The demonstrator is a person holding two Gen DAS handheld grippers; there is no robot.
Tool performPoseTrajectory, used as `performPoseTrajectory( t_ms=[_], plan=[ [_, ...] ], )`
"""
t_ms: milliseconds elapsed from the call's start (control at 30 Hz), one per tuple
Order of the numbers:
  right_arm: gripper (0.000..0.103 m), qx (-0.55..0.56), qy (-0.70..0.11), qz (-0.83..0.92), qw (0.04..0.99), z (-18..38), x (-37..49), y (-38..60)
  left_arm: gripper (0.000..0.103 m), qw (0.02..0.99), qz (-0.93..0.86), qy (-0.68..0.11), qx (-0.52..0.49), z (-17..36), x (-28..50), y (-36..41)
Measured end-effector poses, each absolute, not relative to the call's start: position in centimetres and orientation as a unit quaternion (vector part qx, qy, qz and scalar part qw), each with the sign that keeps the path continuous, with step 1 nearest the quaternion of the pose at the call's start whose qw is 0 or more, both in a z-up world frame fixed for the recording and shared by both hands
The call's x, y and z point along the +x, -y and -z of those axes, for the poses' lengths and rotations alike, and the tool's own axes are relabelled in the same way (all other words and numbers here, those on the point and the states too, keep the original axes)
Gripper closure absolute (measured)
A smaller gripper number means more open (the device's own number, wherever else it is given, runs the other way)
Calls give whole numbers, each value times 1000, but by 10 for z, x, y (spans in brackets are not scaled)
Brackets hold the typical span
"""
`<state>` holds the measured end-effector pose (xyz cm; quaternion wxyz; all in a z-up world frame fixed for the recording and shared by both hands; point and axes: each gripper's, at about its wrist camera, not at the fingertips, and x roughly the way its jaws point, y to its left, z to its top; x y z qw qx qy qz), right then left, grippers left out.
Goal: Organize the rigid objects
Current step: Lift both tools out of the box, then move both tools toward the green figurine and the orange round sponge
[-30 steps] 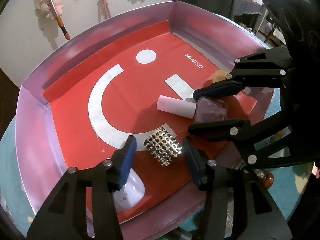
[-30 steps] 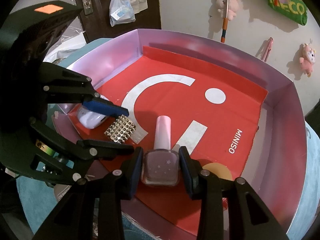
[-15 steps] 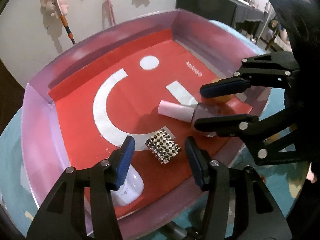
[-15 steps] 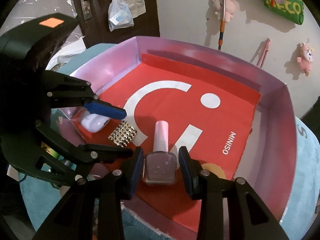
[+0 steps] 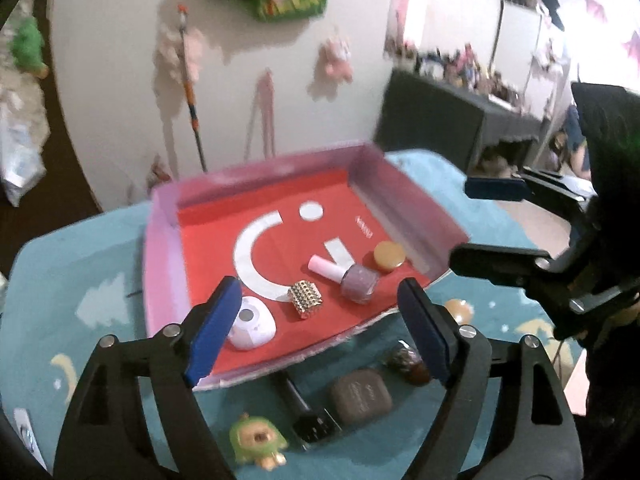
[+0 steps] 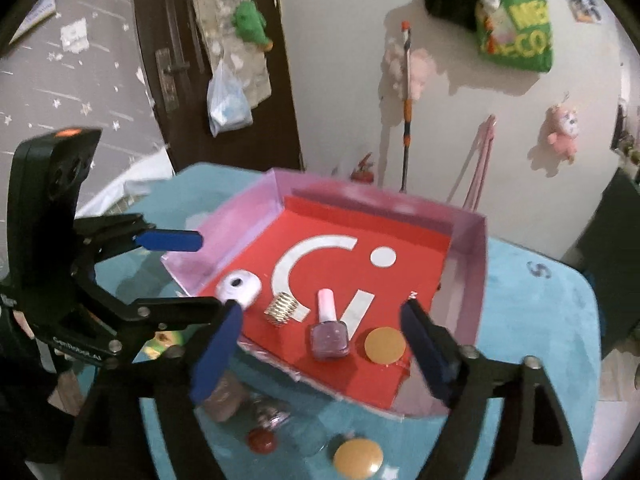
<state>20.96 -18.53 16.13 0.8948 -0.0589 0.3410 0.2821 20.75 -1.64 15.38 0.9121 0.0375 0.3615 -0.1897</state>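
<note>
A pink-walled tray (image 5: 160, 248) (image 6: 468, 264) with a red floor holds a purple nail polish bottle (image 5: 358, 282) (image 6: 330, 332) lying flat, a studded silver block (image 5: 305, 299) (image 6: 281, 309), a white round device (image 5: 250, 322) (image 6: 239, 286) and a tan disc (image 5: 389, 256) (image 6: 385, 345). My left gripper (image 5: 320, 332) is open and empty, raised above the tray's near edge. My right gripper (image 6: 326, 352) is open and empty, raised above the tray's near edge; it also shows in the left wrist view (image 5: 480, 224).
On the teal cloth in front of the tray lie a green plush toy (image 5: 256, 440), a black tube (image 5: 304, 412), a grey compact (image 5: 360, 396), a dark round bottle (image 5: 408, 360), a tan disc (image 6: 357, 458) and a red-capped clear bottle (image 6: 272, 424).
My right gripper has let go of the nail polish bottle, which now lies in the tray. Both grippers have opened wider and pulled up and back from the tray.
</note>
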Motion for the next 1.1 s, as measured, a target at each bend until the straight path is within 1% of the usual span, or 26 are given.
performPoseTrajectory(
  t_ms=[33, 100, 167, 300, 433, 700, 867, 1100],
  plan=[
    [10, -58, -334, -280, 898, -166, 201, 186, 22, 916, 187, -354, 35, -157, 202, 16],
    [4, -48, -318, -271, 907, -179, 179, 189, 16, 927, 174, -331, 23, -167, 176, 14],
    [1, -41, -305, -266, 913, -187, 160, 191, 11, 936, 162, -313, 19, -175, 157, 11],
    [0, -38, -276, -253, 926, -197, 113, 195, 10, 952, 134, -275, 16, -183, 111, 5],
    [0, -33, -268, -222, 937, -193, 80, 200, 7, 959, 116, -259, 4, -179, 78, 1],
    [0, 4, -267, -167, 949, -154, 38, 217, 7, 959, 93, -266, -21, -140, 44, -3],
    [0, 20, -278, -139, 950, -121, 31, 224, 7, 955, 89, -278, -46, -116, 39, -7],
    [0, 35, -303, -131, 943, -79, 38, 226, 7, 948, 87, -304, -39, -83, 48, 2]
  ],
)
